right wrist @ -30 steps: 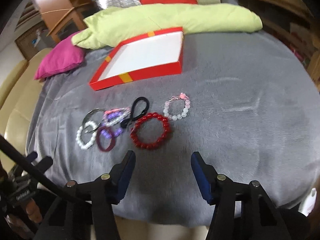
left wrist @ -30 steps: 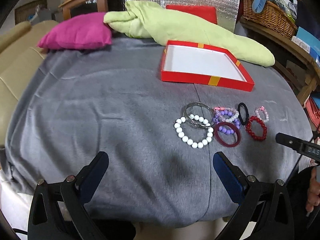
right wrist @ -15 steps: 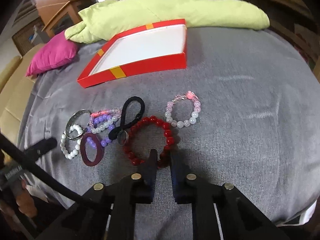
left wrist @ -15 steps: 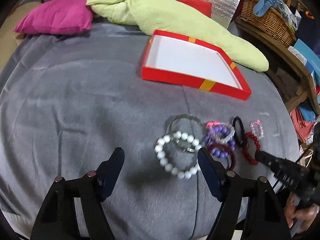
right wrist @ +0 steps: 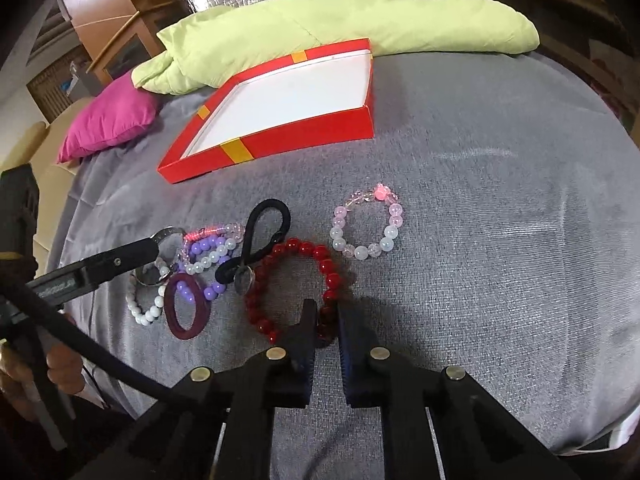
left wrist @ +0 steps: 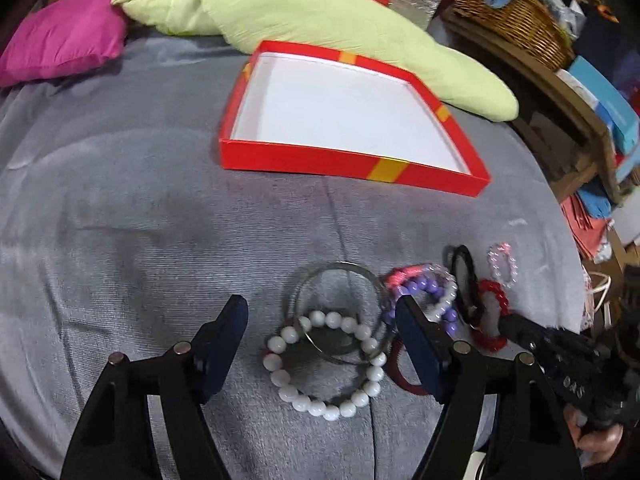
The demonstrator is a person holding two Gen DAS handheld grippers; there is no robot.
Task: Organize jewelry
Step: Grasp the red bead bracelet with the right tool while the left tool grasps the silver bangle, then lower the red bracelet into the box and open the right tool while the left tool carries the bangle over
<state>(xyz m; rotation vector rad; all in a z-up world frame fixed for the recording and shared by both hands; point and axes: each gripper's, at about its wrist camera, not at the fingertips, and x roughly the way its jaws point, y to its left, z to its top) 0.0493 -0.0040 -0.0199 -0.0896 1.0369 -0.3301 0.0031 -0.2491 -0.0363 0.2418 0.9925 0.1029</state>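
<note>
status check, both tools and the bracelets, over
Right tool shut on red bead bracelet. Left tool open, straddling white bead bracelet, silver bangle overlapping it. Red box empty, path clear.

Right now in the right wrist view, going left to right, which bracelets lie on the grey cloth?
White bead bracelet → maroon bangle → red bead bracelet → pale pink bead bracelet.

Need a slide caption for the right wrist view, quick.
Right claw shut on red bead bracelet, red box empty beyond.
</note>
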